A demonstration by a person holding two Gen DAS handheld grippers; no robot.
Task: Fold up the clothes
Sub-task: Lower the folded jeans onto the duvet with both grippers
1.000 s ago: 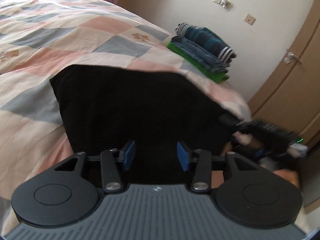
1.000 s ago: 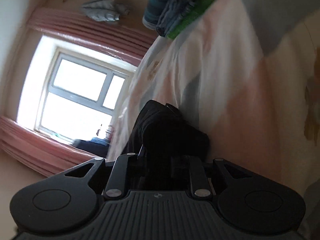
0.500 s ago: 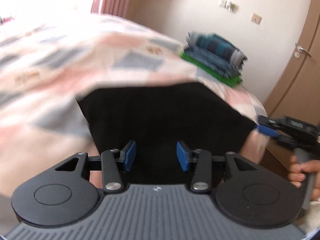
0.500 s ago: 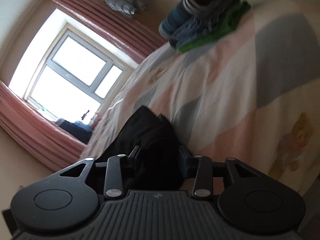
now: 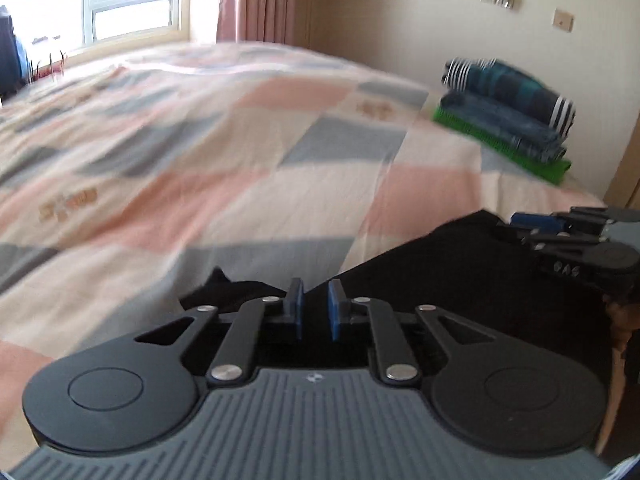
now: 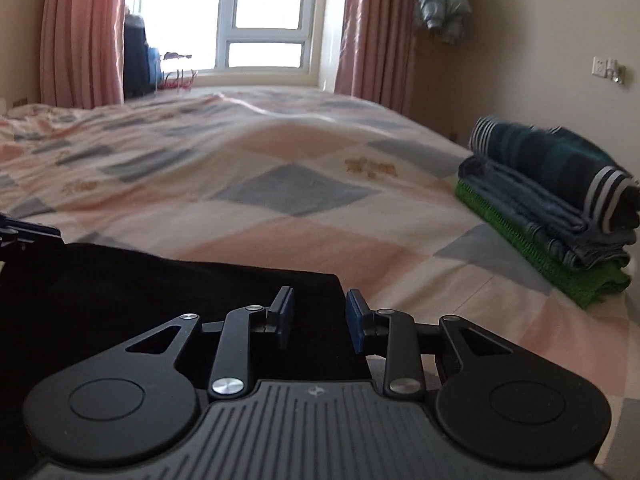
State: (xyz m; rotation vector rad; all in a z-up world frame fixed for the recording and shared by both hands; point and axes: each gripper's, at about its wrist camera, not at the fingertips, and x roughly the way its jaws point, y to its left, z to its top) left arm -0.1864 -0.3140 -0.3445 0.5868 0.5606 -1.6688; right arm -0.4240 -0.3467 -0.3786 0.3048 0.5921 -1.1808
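Patchwork-quilted bed, bright window, pink curtains, beige wall

Daylight pours from the blown-out window far ahead of each claw. The bedspread is motion-blurred, fisheye bending the edges; the black garment shows no detail.

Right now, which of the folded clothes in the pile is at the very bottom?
The green one. It lies flat on the bed, under the blue one and the striped roll on top.
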